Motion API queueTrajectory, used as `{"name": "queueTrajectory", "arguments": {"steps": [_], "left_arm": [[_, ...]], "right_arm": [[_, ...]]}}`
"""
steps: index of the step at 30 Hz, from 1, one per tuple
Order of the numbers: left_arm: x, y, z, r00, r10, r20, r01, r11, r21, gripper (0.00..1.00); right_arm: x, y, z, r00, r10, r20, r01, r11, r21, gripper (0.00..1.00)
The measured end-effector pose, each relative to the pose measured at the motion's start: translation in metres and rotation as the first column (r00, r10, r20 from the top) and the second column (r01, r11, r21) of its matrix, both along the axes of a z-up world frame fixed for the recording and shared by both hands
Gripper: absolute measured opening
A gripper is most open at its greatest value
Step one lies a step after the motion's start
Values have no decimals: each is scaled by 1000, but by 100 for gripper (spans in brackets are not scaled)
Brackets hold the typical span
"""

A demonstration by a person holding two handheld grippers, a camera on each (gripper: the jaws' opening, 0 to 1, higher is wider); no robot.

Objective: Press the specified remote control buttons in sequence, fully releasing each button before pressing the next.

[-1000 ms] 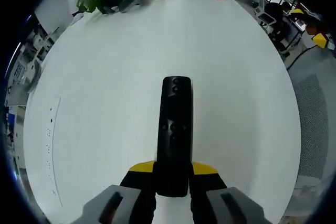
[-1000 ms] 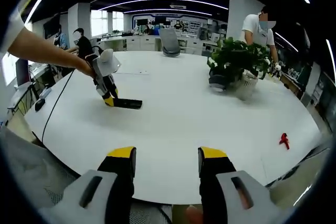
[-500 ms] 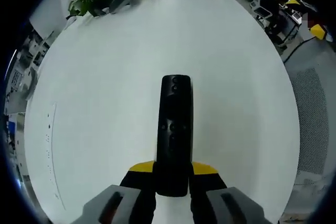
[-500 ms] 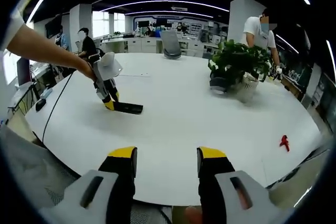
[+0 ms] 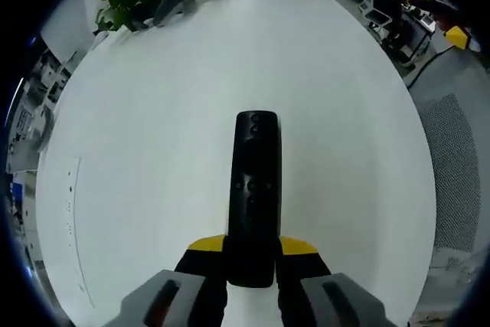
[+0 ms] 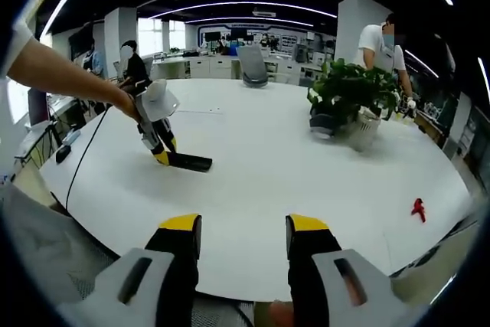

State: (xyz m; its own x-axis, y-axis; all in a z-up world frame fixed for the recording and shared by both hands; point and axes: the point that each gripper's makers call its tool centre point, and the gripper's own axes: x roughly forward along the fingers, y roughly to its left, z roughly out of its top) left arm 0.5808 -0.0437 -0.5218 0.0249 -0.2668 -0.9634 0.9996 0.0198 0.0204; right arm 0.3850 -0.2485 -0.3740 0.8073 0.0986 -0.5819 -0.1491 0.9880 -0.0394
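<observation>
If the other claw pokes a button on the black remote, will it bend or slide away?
The remote probably won't bend: it looks like a stiff, flat bar. It shouldn't slide much, since the left gripper clamps its near end while the rest lies on the table. Only one end is held, so a hard sideways poke might swivel it on that smooth top.

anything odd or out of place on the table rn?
Nothing damaged or spilled. The remote lies flat on the white table, its near end clamped in the left gripper. The one stray is a small red object near the table edge, well apart from the potted plant.
</observation>
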Motion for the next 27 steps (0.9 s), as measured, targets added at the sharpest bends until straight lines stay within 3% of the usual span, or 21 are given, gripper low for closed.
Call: {"name": "queueTrajectory", "arguments": {"steps": [27], "left_arm": [[-43, -2, 1, 1000, 6, -1, -6, 1000, -23, 23]], "right_arm": [[0, 5, 5, 999, 28, 23, -29, 1000, 10, 43]]}}
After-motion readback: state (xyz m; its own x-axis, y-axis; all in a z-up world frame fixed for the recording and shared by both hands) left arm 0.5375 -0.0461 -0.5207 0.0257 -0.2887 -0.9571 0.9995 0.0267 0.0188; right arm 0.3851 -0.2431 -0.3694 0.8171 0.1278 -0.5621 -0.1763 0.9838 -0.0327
